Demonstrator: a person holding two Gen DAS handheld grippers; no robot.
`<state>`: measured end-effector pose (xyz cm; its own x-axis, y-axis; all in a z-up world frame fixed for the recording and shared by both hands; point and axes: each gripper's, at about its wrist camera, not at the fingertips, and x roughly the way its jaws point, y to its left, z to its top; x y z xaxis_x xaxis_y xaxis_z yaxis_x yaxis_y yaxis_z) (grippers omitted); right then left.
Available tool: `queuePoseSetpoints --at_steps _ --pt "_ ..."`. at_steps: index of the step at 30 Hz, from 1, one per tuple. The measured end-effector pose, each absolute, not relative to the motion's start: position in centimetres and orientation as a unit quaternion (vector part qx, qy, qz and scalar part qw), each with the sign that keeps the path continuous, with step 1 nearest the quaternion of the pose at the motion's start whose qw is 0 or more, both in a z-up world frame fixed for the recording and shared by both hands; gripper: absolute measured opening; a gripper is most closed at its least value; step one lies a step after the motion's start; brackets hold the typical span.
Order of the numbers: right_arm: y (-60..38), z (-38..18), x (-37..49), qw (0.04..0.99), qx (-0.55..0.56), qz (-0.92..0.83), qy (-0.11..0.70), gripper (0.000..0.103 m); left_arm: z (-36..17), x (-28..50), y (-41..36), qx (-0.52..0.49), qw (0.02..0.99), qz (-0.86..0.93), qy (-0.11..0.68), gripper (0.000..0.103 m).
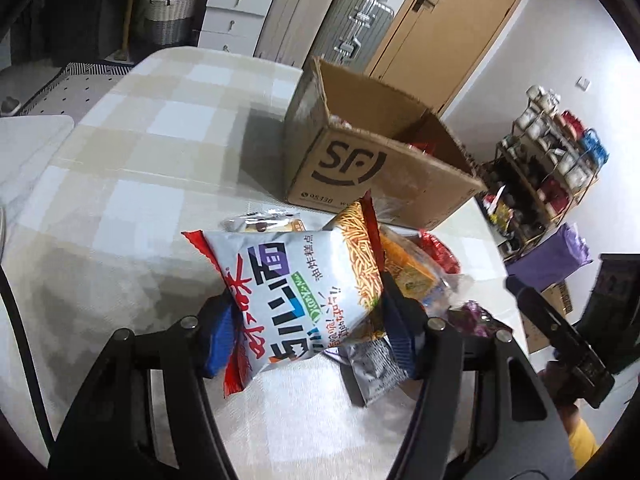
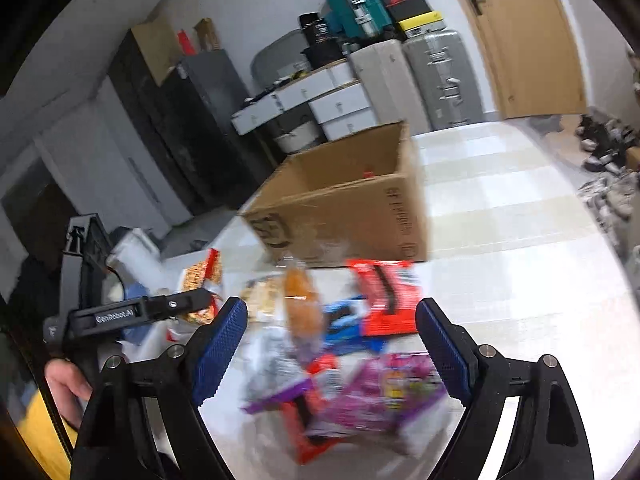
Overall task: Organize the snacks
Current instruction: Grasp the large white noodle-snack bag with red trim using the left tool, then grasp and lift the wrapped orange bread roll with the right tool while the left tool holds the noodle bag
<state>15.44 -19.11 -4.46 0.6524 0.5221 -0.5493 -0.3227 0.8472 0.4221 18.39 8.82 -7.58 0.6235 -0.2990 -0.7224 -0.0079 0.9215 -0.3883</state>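
Holding the noodle bag across its middle, the left gripper has its blue pads pressed into both sides of the pack, which hangs lifted on the near side of the box and above the snack pile. The right gripper is spread wide with nothing between its pads, hovering over the same pile just in front of the box; that view is smeared, so individual packets there are hard to tell apart.

The likely trouble is the grip itself: the bag is puffy and slick, pinched only at its waist, so it could slide or pivot out on the way to the box, or its brittle contents could be crushed if squeezed harder. The bag sits crosswise, and its long ends could catch the near flap of the box and knock it from the pads. The two grippers are close together beside the box, so the right one reaching into the pile could bump the left
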Motion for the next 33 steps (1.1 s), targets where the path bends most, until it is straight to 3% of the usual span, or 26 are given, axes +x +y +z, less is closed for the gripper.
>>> queuePoseSetpoints --at_steps 12,20,27,33 --pt "-10.2 -4.7 19.5 0.892 -0.003 0.239 0.385 0.088 -4.9 14.5 16.9 -0.259 0.872 -0.071 0.409 0.061" --pt "-8.5 -7.4 22.0 0.865 -0.013 0.248 0.436 0.059 -5.8 15.2 19.0 -0.294 0.853 -0.087 0.422 0.061" --pt "-7.8 -8.0 22.4 0.841 -0.021 0.254 0.477 0.053 -5.8 15.9 17.7 -0.282 0.855 -0.092 0.425 0.061" --pt "-7.1 -8.6 22.1 0.844 -0.038 0.238 0.48 0.042 -5.9 16.1 15.7 -0.263 0.855 -0.103 0.436 0.061"
